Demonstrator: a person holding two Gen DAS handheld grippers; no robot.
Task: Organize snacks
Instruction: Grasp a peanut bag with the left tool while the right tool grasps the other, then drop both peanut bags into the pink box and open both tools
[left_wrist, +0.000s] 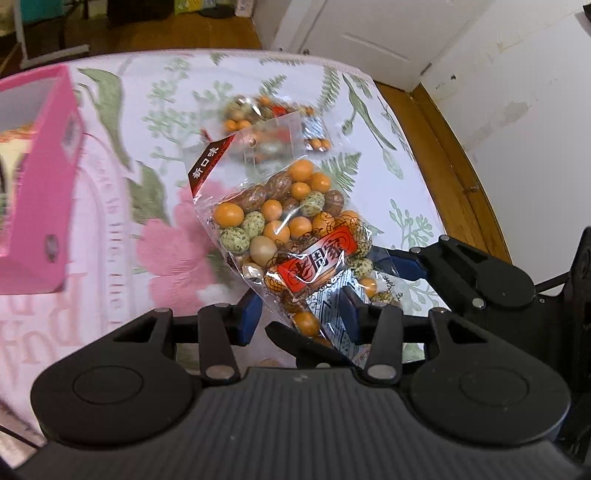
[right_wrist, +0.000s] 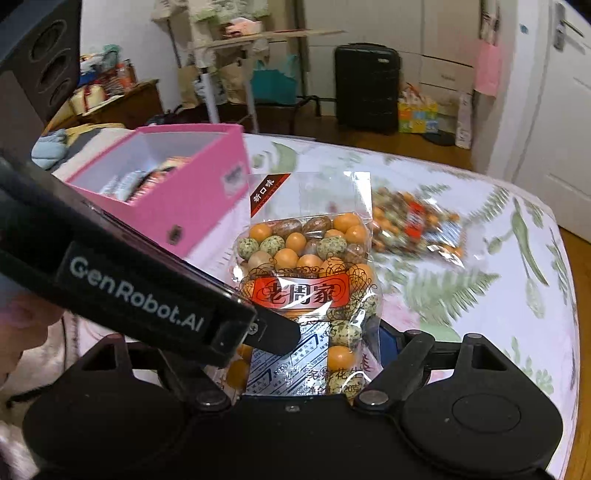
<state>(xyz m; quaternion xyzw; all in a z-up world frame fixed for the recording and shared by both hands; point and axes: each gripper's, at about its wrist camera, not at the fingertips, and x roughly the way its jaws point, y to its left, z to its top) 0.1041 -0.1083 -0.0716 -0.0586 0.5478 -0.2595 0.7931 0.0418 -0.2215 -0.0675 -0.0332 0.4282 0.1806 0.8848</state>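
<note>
Left gripper (left_wrist: 301, 314) level and low, blue pads (left_wrist: 251, 314) either side of the snack bag (left_wrist: 280, 229) bottom. Far pad against the film, near pad right at its edge; real clamp can't be confirmed. Right gripper (right_wrist: 314, 343) in from the right side, crossing at an angle, fingers bracketing the same bag end and closed onto it. In right wrist view, left gripper body slanting across from the upper left, one black fingertip in front of the bag and hiding the right gripper's inner finger.
</note>
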